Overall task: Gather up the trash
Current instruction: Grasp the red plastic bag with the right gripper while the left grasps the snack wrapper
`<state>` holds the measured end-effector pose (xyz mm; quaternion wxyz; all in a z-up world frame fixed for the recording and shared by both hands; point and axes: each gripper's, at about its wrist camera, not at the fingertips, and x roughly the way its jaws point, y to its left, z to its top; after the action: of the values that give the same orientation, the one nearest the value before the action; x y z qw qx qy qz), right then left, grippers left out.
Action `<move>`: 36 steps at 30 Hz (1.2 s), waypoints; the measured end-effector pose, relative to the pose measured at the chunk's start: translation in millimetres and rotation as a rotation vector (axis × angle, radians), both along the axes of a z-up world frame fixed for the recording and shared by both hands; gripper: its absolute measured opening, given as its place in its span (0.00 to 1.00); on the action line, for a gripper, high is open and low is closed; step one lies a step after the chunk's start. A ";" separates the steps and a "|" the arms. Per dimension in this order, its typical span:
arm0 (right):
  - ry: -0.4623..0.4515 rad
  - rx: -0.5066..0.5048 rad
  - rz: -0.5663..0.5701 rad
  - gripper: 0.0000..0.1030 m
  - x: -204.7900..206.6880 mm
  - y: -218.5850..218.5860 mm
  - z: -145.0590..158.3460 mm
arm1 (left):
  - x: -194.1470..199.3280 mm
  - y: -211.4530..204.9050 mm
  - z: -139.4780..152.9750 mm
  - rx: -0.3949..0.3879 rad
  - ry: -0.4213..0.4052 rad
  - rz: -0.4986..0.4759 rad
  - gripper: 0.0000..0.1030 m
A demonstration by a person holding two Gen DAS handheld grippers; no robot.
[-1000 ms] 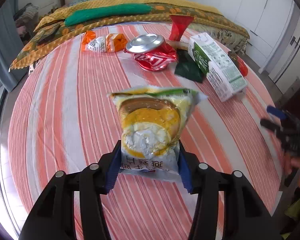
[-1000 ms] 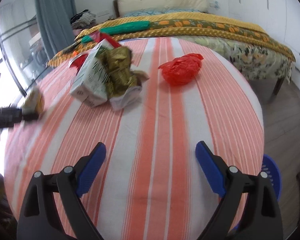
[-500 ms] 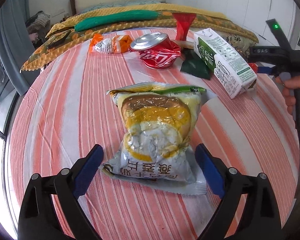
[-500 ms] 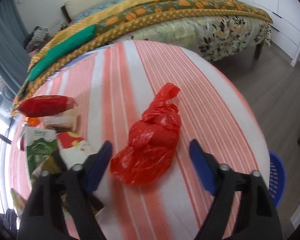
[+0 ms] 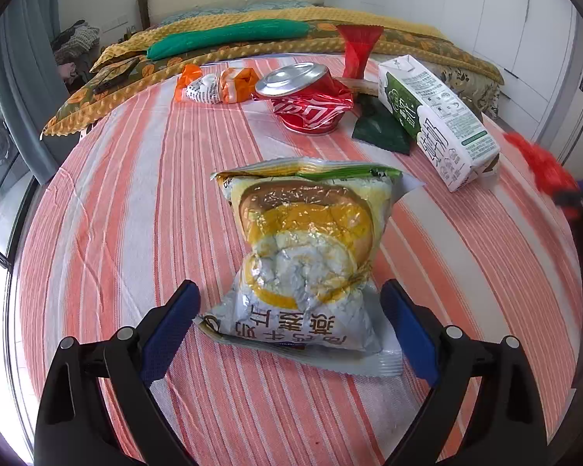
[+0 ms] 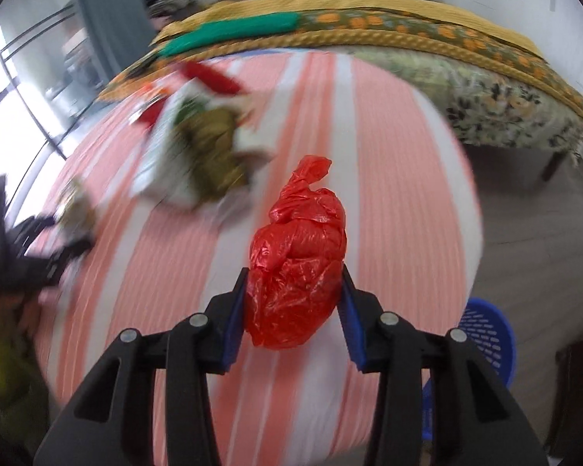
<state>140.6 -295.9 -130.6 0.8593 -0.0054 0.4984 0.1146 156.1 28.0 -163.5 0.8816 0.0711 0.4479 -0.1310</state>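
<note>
Two grippers over the striped table (image 5: pixel 116 202). The left gripper (image 5: pixel 289 330) has its jaws spread wide, the snack packet (image 5: pixel 303 256) lying loose on the cloth between them. The right gripper (image 6: pixel 293 310) is closing its jaws on the red plastic bag (image 6: pixel 297 268), pads pressing its sides, seemingly clear of the table, though the picture is blurred.

We have let the snack packet (image 5: pixel 307 256) drop from our left gripper (image 5: pixel 289 328) and are closing our right gripper (image 6: pixel 294 310) on the red bag (image 6: pixel 297 268).
</note>
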 end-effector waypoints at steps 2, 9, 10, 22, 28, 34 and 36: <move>0.013 0.014 0.057 0.41 -17.8 10.8 -3.6 | 0.1 -0.2 -0.2 0.002 0.000 0.001 0.91; 0.015 -0.031 0.094 0.56 -39.7 28.7 -19.3 | -3.1 2.7 1.8 -0.024 0.018 -0.035 0.94; 0.015 -0.020 0.082 0.58 -40.4 25.6 -19.0 | -5.5 4.3 2.6 -0.032 0.022 -0.042 0.94; 0.014 -0.044 0.056 0.71 -32.1 35.8 -7.2 | -4.0 -5.1 30.3 -0.024 0.017 -0.171 0.94; 0.042 -0.034 0.001 0.71 -26.4 30.0 -16.4 | 13.3 -7.5 20.0 0.039 0.057 -0.104 0.94; 0.072 -0.034 0.017 0.47 -20.5 34.9 -20.8 | 12.5 -8.6 14.4 0.058 0.098 -0.099 0.69; 0.062 -0.031 0.003 0.41 -21.7 32.9 -18.5 | 9.6 -10.0 14.8 0.073 0.086 -0.101 0.55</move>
<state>118.8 -263.0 -149.1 0.8432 -0.0160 0.5263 0.1082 165.7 18.1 -148.7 0.8507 0.1199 0.4855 -0.1620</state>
